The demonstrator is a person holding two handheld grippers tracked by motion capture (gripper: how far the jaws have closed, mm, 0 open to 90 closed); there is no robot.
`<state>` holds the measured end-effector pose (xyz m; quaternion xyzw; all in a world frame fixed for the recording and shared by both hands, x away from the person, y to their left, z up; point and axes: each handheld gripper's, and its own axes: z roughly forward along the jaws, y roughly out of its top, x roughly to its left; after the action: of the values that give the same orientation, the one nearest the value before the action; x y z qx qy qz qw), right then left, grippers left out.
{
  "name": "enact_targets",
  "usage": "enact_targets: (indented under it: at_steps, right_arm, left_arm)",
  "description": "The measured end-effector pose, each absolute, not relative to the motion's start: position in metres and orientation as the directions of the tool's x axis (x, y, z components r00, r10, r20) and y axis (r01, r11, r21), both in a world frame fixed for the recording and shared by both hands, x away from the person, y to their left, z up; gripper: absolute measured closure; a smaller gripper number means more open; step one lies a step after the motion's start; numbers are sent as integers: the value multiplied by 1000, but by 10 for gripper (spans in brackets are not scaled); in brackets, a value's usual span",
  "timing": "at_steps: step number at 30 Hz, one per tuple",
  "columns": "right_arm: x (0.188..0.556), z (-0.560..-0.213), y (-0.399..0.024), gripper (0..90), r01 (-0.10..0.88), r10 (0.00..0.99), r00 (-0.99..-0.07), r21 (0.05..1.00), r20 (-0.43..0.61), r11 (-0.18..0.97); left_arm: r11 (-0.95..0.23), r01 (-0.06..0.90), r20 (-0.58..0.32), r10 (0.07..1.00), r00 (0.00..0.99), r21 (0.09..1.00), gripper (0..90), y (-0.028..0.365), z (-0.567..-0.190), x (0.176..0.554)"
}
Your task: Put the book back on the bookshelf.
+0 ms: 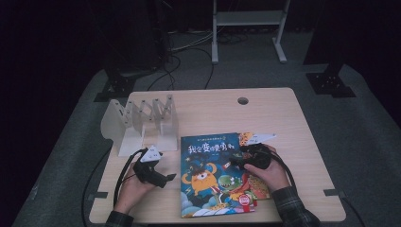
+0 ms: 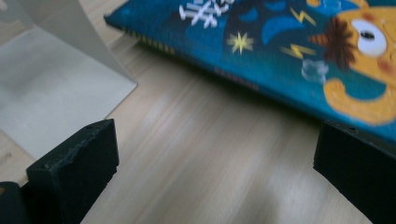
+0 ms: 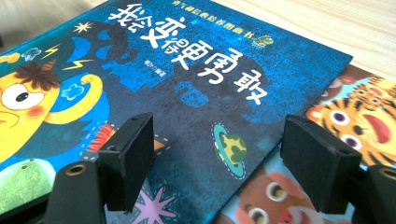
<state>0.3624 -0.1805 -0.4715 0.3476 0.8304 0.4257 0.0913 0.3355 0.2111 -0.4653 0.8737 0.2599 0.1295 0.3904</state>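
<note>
From the high view, your left claw (image 1: 171, 177) sits on the worktop (image 1: 283, 113) just left of the blue book (image 1: 213, 172), its tips pointed at the book's left edge but apart from it. Your right claw (image 1: 230, 163) hangs over the blue book's right part, with your right hand (image 1: 267, 172) behind it. The blue book lies flat at the worktop's near middle, on top of a second book (image 1: 260, 187) whose right edge sticks out beneath it. A white rack (image 1: 142, 120) stands at the far left, just behind your left claw.

In the left gripper view, your left claw (image 2: 212, 154) is spread wide with nothing between the jaws but bare worktop. The blue book (image 2: 280, 51) lies just ahead, its spine facing you, and one jaw reaches its near edge. The rack's foot (image 2: 51, 98) lies off to one side.

In the right gripper view, your right claw (image 3: 217, 168) stands open with its jaws apart above the blue book (image 3: 187, 88), gripping nothing. The book's edge runs between the jaws; the second book (image 3: 355, 116), with a tiger on it, shows beyond that edge.
</note>
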Motion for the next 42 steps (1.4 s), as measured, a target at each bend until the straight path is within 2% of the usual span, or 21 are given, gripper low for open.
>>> enact_targets:
  at_steps: [21, 32, 42]
  right_arm:
    - [356, -470, -169, 252, 438, 524, -837, 765, 157, 471]
    - [354, -470, -170, 256, 435, 523, -838, 768, 155, 470]
    - [347, -471, -176, 250, 439, 542, -827, 777, 152, 451]
  left_arm:
    - [-551, 347, -5, 528, 849, 759, 0, 188, -465, 377]
    - [-525, 357, -50, 509, 859, 773, 0, 186, -470, 388]
    - [-536, 367, -46, 520, 853, 760, 0, 185, -468, 384]
